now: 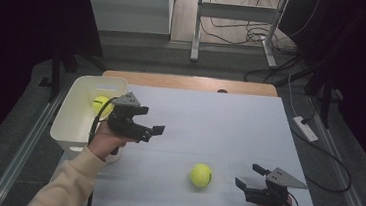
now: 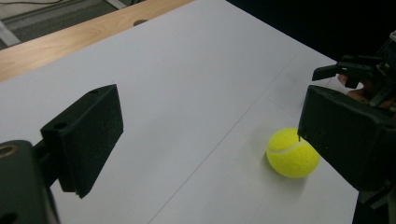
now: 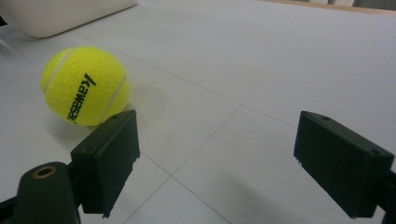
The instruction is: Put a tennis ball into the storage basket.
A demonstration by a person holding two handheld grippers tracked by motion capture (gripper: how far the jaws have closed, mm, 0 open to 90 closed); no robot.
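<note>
A yellow tennis ball lies on the white table, toward the front middle; it also appears as the ball and the ball. A second tennis ball rests inside the white bin at the left. My left gripper hovers just right of the bin, open with nothing between its jaws, its tips aimed toward the table ball. My right gripper sits low at the front right, open and empty, its tips a short way right of the ball.
A wooden strip runs along the table's far edge. Beyond it stand metal desk legs and loose cables on the floor. A white power strip lies off the table's right side.
</note>
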